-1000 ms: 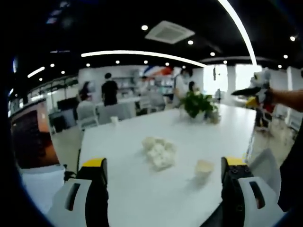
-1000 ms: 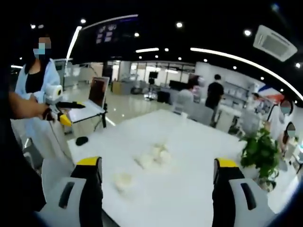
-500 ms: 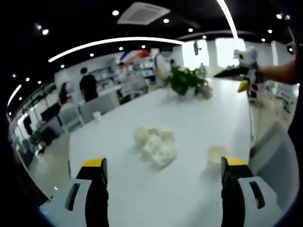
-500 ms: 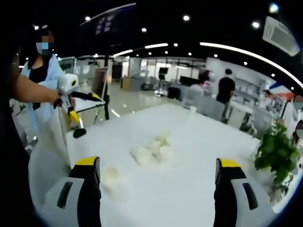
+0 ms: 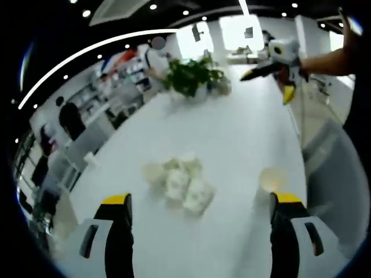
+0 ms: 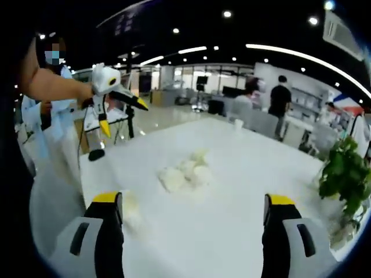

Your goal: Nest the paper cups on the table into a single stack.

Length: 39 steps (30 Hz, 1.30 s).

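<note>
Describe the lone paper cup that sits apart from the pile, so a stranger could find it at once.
Start at the long white table with the potted plant at its far end. Mid-table lies a cluster of paper cups. The lone cup stands by itself toward the table's edge, just above the left gripper's right-hand jaw, touching no other cup.

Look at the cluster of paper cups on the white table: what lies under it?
The cluster of paper cups rests directly on the white table. Whether anything lies beneath individual cups cannot be seen; they cover that patch, and the picture is blurred.
</note>
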{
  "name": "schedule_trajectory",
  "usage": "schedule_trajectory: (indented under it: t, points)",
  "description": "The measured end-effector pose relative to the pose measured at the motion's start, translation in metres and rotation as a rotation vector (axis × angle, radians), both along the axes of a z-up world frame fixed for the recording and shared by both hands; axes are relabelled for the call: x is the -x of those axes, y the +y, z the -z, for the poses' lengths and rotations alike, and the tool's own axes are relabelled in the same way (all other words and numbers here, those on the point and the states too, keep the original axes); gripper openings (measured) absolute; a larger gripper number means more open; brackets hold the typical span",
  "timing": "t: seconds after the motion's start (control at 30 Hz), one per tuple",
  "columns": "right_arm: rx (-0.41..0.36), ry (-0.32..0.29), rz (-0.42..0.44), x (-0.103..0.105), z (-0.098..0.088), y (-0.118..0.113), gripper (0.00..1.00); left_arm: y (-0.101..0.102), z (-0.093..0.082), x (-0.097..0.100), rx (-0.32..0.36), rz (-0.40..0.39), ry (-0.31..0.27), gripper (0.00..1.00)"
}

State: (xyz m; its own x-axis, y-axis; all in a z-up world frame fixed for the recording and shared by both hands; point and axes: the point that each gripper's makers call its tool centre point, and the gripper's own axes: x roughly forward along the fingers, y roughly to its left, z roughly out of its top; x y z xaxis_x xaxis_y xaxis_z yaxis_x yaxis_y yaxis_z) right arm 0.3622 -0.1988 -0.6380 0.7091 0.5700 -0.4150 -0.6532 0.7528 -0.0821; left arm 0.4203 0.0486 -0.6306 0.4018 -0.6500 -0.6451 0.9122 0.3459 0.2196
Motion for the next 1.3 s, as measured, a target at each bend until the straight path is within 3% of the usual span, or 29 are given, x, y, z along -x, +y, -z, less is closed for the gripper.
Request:
schedule_trajectory:
  t: [0.17, 0.37, 0.6, 0.73, 1.1, 1.17, 1.3]
  points:
    - [-0.005, 0.003, -0.001, 0.005, 0.007, -0.002, 1.0, -0.009, 0.0, -0.006, -0.032, 0.037, 0.028, 0.98]
    - [-0.001, 0.016, 0.0, 0.011, 0.015, -0.006, 1.0, -0.023, 0.002, -0.014, -0.137, 0.126, 0.058, 0.98]
    - [-0.004, 0.029, 0.002, 0.016, 0.02, -0.005, 1.0, -0.042, 0.011, -0.028, -0.207, 0.201, 0.044, 0.98]
    - [-0.003, 0.033, 0.002, 0.017, 0.024, -0.005, 1.0, -0.056, 0.027, -0.03, -0.248, 0.262, 0.053, 0.97]
    - [-0.017, 0.041, 0.002, 0.017, 0.029, 0.002, 1.0, -0.071, 0.078, -0.031, -0.343, 0.351, 0.101, 0.91]
    - [-0.024, 0.041, 0.005, 0.017, 0.031, 0.003, 1.0, -0.068, 0.093, -0.035, -0.381, 0.34, 0.124, 0.93]
    - [-0.027, 0.053, 0.004, 0.019, 0.039, 0.005, 1.0, -0.069, 0.112, -0.039, -0.374, 0.333, 0.162, 0.86]
